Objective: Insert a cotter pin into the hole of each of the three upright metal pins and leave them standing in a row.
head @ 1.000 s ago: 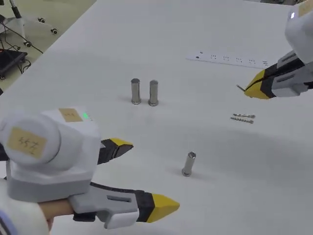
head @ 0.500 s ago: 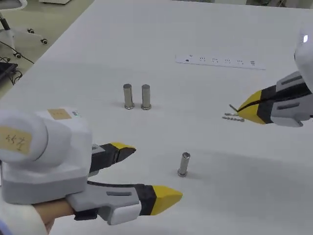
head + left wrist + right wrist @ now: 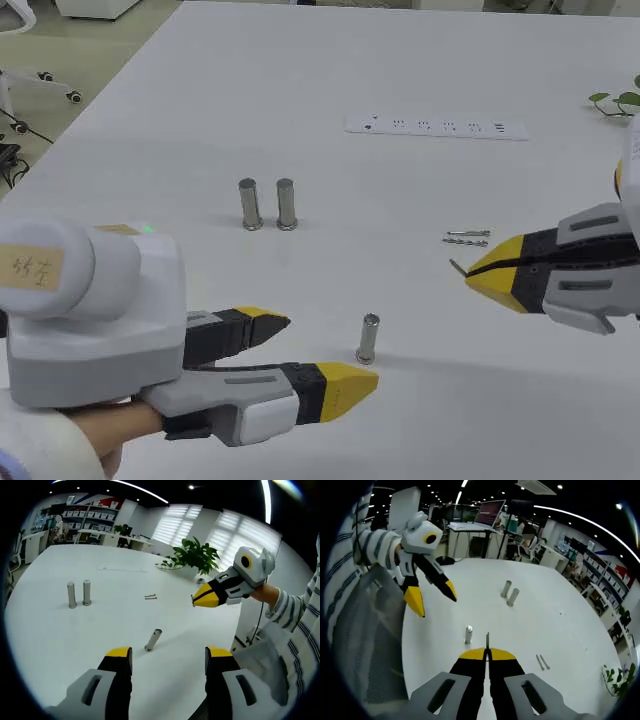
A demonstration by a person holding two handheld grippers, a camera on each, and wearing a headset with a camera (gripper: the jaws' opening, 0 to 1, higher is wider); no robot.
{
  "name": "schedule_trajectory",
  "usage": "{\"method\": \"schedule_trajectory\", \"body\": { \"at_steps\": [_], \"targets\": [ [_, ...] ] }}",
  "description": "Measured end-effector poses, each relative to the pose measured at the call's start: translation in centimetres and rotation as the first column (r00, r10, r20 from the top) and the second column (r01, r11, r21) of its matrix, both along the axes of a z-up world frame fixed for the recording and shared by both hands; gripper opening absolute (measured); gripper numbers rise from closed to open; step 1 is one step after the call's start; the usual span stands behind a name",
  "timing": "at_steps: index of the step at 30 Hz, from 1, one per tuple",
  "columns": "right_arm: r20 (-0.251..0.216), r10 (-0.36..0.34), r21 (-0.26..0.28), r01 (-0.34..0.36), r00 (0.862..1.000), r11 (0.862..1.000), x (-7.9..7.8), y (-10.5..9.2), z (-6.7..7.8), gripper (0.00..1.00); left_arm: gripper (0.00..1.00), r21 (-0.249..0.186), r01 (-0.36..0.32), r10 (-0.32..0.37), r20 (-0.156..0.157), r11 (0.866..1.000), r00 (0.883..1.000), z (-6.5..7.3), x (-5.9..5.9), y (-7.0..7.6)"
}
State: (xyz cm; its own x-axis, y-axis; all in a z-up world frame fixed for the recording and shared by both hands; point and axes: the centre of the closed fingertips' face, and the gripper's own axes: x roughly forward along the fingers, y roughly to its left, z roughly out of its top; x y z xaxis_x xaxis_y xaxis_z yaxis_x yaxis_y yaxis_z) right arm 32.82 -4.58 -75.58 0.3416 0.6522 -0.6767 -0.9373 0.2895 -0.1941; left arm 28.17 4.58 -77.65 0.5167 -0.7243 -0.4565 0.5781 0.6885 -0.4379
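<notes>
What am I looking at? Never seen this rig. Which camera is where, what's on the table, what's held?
No robot: a person holds a two-jaw gripper in each hand. The head view is from a headset camera looking down at the table; each gripper view is from a camera on that gripper, looking along its jaws. On the table: two pins standing side by side, a third pin standing apart, nearer the person, two cotter pins lying flat, and a power strip further back. The left gripper is open and empty. The right gripper is shut on a cotter pin, whose tip pokes out.
</notes>
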Motion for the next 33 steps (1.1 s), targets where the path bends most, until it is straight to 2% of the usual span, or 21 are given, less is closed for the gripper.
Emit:
{"method": "schedule_trajectory", "body": {
  "at_steps": [3, 7, 10, 13, 18, 25, 33],
  "targets": [
    [0.002, 0.006, 0.013, -0.006, 1.000, 1.000, -1.0, 0.3, -0.5, 0.02, 0.52, -0.023, 0.001, -0.002, -0.023, 1.000, 1.000, 0.1, -0.1, -0.4],
    [0.003, 0.005, 0.034, -0.006, 1.000, 0.999, -1.8, 0.6, -0.7, 0.02, 0.45, -0.054, 0.009, -0.014, -0.082, 0.998, 0.997, 0.0, -0.6, -1.2],
    [0.005, 0.006, 0.044, -0.007, 1.000, 0.999, -2.5, 0.8, -0.7, 0.02, 0.44, -0.065, 0.012, -0.018, -0.093, 0.998, 0.996, 0.0, -0.6, -1.6],
    [0.010, 0.014, 0.048, -0.014, 1.000, 0.999, -3.1, 1.0, -0.8, 0.02, 0.42, -0.075, 0.017, -0.027, -0.127, 0.997, 0.992, -0.2, -0.9, -2.0],
    [0.015, 0.029, 0.043, -0.029, 0.999, 0.999, -4.1, 1.3, -1.4, 0.02, 0.37, -0.100, 0.031, -0.046, -0.152, 0.995, 0.987, 0.0, -1.1, -2.8],
    [0.033, 0.063, 0.020, -0.063, 0.997, 0.998, -5.1, 1.7, -2.3, 0.02, 0.33, -0.117, 0.041, -0.060, -0.165, 0.992, 0.984, 0.2, -1.0, -3.5],
    [0.086, 0.102, -0.030, -0.100, 0.991, 0.995, -5.6, 2.1, -2.8, 0.02, 0.25, -0.142, 0.061, -0.086, -0.183, 0.988, 0.979, 0.5, -1.0, -4.6]
  ]
}}
